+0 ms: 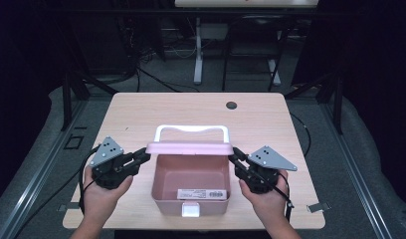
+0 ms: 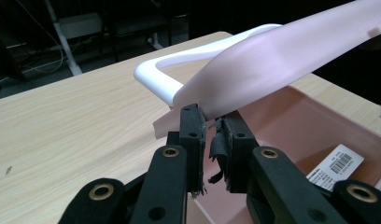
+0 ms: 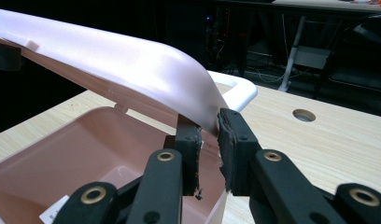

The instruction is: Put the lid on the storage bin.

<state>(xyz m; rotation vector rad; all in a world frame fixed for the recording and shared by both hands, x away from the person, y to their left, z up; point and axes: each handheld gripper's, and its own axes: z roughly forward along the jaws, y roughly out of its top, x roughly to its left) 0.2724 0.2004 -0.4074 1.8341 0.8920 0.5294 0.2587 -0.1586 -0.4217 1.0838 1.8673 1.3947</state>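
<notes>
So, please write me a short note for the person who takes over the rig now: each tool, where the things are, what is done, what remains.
Left tool: shut on the left corner of the pink plastic lid.
Right tool: shut on the lid's right corner.
The lid is lifted above the open pink plastic box, which sits near the front of the light wooden table. Its white handle points to the far side.
Done: lid raised, box open; a barcode label lies inside.
Left: probably bring the lid where it must go, keeping both corners level.
</notes>
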